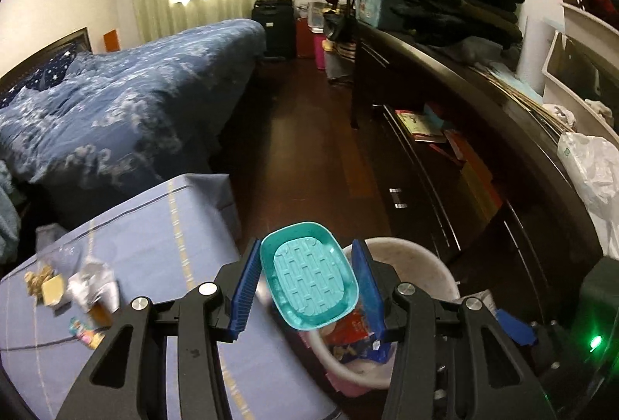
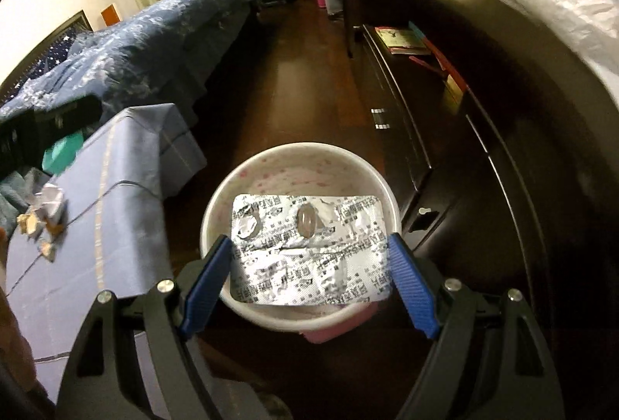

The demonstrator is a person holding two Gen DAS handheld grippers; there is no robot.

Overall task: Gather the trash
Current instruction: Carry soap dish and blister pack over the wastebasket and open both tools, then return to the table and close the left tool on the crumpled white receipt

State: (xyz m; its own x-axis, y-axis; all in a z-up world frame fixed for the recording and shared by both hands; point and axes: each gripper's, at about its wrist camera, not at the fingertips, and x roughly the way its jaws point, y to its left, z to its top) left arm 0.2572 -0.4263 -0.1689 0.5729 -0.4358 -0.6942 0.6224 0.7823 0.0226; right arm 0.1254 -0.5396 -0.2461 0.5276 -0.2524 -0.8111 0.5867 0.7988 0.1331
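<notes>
My left gripper (image 1: pixel 307 282) is shut on a teal plastic tray (image 1: pixel 309 275) with a ribbed insert, held tilted over the white trash bin (image 1: pixel 433 265), which holds colourful wrappers. My right gripper (image 2: pixel 309 265) grips a silver blister pack (image 2: pixel 309 249) by its two side edges, right above the open white bin (image 2: pixel 298 164). Foil scraps and wrappers (image 1: pixel 77 284) lie on the blue-clothed table (image 1: pixel 154 238); they also show in the right wrist view (image 2: pixel 42 218). The left gripper with the teal tray shows there too (image 2: pixel 62 149).
A bed with a blue duvet (image 1: pixel 116 102) stands to the left. A long dark sideboard (image 1: pixel 483 133) with books on a shelf runs along the right, piled with clothes and a white plastic bag (image 1: pixel 592 168). Dark wooden floor (image 1: pixel 309 133) lies between them. A black suitcase (image 1: pixel 274 29) stands far back.
</notes>
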